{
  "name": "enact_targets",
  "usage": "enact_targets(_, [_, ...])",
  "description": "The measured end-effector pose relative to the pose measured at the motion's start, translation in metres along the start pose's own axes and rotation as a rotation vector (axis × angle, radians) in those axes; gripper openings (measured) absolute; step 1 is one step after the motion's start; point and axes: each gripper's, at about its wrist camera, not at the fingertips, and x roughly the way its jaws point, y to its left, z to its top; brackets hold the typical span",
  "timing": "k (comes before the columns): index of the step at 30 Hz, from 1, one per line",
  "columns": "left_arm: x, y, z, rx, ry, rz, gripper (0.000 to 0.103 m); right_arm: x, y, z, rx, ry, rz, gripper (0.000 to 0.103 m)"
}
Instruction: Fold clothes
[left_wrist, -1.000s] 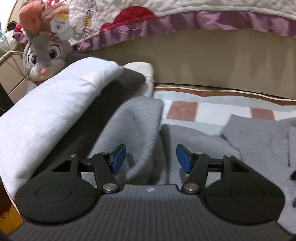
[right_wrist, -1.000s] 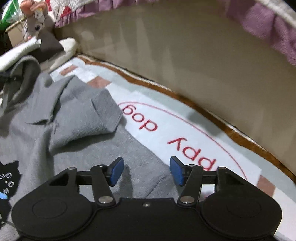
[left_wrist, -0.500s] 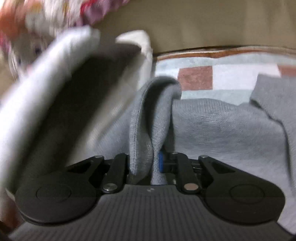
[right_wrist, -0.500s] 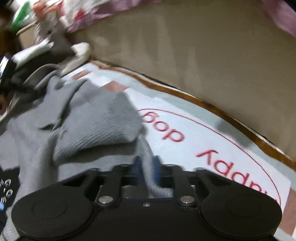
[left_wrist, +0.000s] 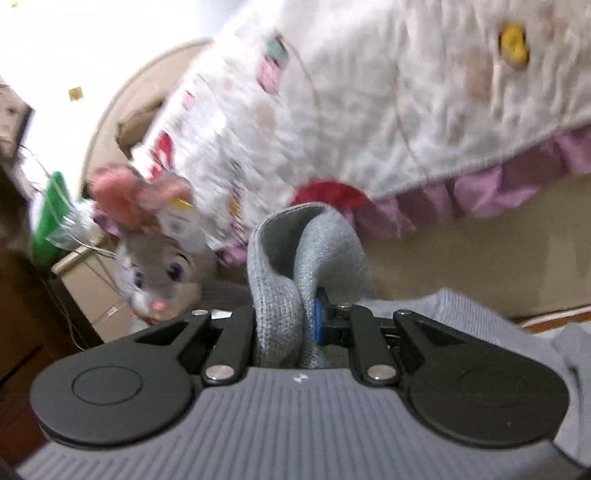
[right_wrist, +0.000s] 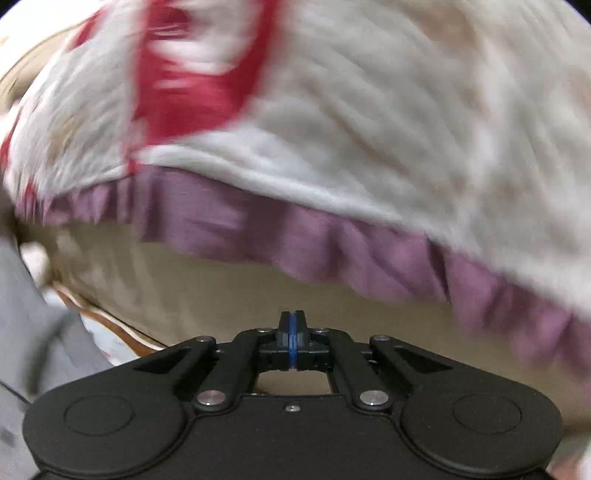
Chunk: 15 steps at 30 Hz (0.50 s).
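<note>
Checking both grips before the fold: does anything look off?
Yes. The right gripper is shut with its blue pads together and no cloth between them, while the left gripper pinches a fold of the grey sweater.

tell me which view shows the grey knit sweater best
The left wrist view: the grey knit sweater is bunched between the left gripper fingers, sharp and central. The right wrist view shows only a blurred grey strip at its left edge.
</note>
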Motion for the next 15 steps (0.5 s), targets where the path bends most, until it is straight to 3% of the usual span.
enact_targets(4, [0.046, -0.042, -0.023, 0.166, 0.208, -0.001, 0.028, 0.004, 0.000, -0.013, 0.039, 0.106, 0.086, 0.005])
enact_targets(5, [0.044, -0.047, -0.031, 0.196, 0.226, -0.008, 0.033, 0.004, 0.005, -0.014, 0.028, 0.118, 0.110, 0.010])
enact_targets(7, [0.039, -0.055, -0.046, 0.251, 0.260, -0.025, 0.039, 0.004, 0.012, -0.017, 0.019, 0.130, 0.164, 0.010])
enact_targets(9, [0.016, -0.045, -0.055, 0.221, 0.280, -0.067, 0.049, 0.009, 0.018, -0.020, 0.030, 0.154, 0.226, 0.010])
enact_targets(13, [-0.039, 0.001, -0.069, 0.017, 0.415, -0.150, 0.050, 0.016, 0.038, -0.030, 0.063, 0.218, 0.280, 0.021])
enact_targets(15, [-0.077, 0.027, -0.079, -0.050, 0.443, -0.108, 0.050, 0.020, 0.054, -0.037, 0.073, 0.255, 0.319, 0.021])
